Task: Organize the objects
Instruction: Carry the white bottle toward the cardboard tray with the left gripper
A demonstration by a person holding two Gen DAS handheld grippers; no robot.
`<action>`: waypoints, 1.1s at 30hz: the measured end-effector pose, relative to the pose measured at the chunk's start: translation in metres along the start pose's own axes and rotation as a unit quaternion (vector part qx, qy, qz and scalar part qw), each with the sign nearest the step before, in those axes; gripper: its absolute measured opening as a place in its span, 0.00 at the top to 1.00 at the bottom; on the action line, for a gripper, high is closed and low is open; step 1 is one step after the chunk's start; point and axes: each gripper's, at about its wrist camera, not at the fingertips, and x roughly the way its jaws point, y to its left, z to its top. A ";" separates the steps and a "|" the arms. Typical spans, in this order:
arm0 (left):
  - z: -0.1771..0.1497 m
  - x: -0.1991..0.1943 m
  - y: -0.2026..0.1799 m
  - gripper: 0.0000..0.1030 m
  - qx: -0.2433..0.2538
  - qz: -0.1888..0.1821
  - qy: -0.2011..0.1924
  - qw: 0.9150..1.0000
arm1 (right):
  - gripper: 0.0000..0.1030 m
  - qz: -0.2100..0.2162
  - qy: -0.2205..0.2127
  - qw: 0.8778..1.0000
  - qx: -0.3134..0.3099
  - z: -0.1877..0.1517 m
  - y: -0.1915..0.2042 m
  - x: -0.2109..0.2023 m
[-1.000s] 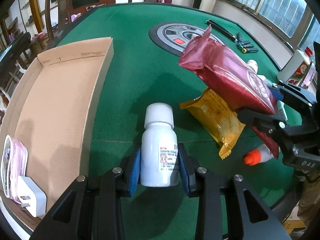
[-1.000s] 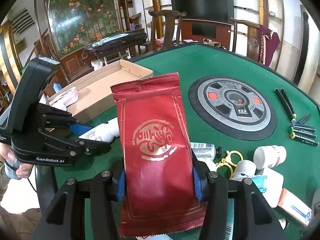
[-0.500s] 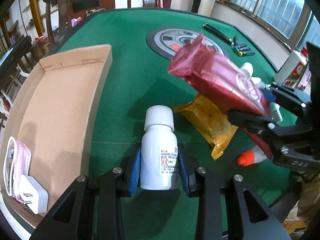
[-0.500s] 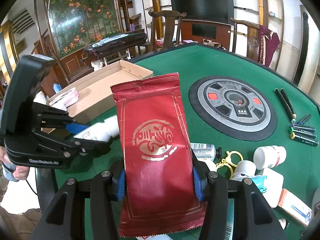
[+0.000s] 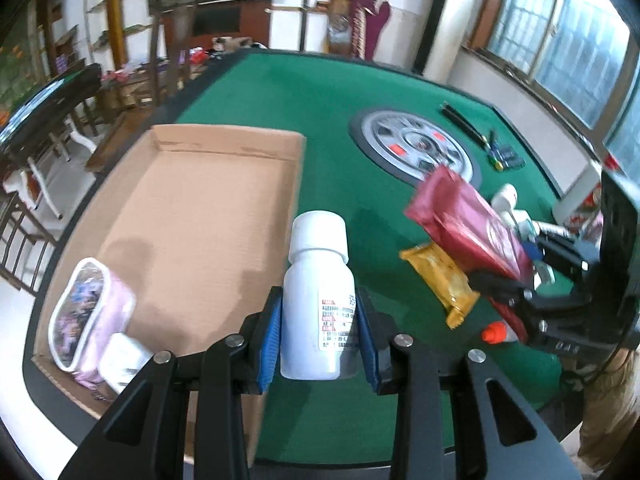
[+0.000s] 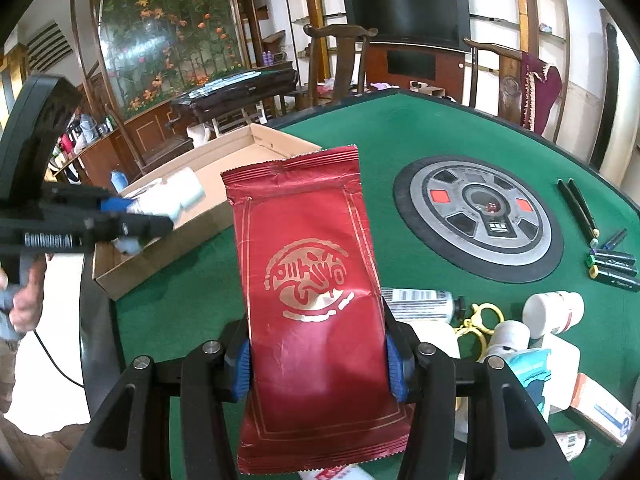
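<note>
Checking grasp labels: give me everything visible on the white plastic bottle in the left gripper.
The white plastic bottle is small and opaque, with a wide white screw cap above a narrower neck, and a printed label with red and dark text on its side. It is clamped at its body between the blue pads of the left gripper, cap pointing away from the camera. It is held in the air at the edge of the shallow cardboard box, touching nothing else.

White pill bottle [image 5: 318,300] upright in fingers, red snack packet [image 6: 316,300] clamped upright above green table.
</note>
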 end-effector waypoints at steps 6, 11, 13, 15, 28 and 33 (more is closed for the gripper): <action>0.000 -0.022 0.021 0.68 -0.027 0.009 -0.025 0.999 | 0.46 0.003 0.004 1.000 0.000 -0.003 0.002 0.002; 0.001 -0.045 0.037 0.68 -0.040 0.023 -0.047 0.998 | 0.46 0.005 0.006 1.000 -0.002 -0.004 0.005 0.003; 0.000 -0.049 0.040 0.68 -0.042 0.028 -0.050 0.997 | 0.46 0.008 0.006 1.000 -0.005 -0.003 0.006 0.004; -0.001 -0.051 0.043 0.68 -0.045 0.031 -0.051 0.997 | 0.46 0.009 0.006 1.000 -0.007 -0.003 0.008 0.004; -0.009 -0.040 0.039 0.68 -0.041 0.012 -0.042 0.998 | 0.46 0.018 -0.001 1.000 0.009 -0.002 0.020 0.006; -0.011 -0.034 0.041 0.68 -0.047 0.005 -0.040 0.998 | 0.46 0.024 -0.003 1.000 0.009 0.005 0.027 0.010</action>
